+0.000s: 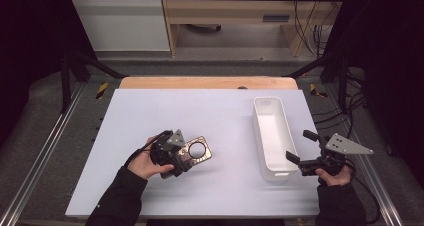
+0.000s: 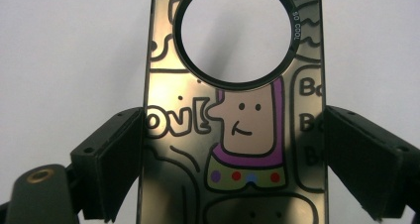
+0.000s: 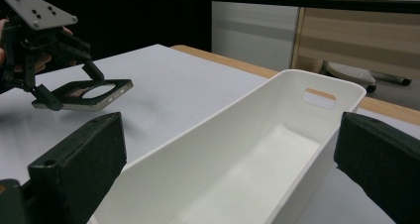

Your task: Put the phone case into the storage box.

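Flat rectangular phone case (image 2: 233,135), glossy dark-gold with black cartoon line drawings and a large round camera hole near one end, was clamped across its two long edges by the left gripper (image 1: 176,158). In the left gripper view both black pads pressed on those edges, the hole end projecting past the jaws. In the right gripper view the case (image 3: 84,93) sat roughly level, clear of the white table sheet (image 1: 150,111), a faint shadow beneath it.

Relative to the case: long white plastic bin (image 1: 272,136) with a cut-out handle slot in each end wall stood well apart, on the person's right-hand side, its long axis running away from the person. Bare sheet lay between case and bin, and more beyond the case toward the table's wooden far edge (image 1: 207,82).

Right gripper (image 1: 300,147) hovered just beside the bin's near end, on the side away from the case; jaws spread wide, nothing between them, bin wall in line ahead.
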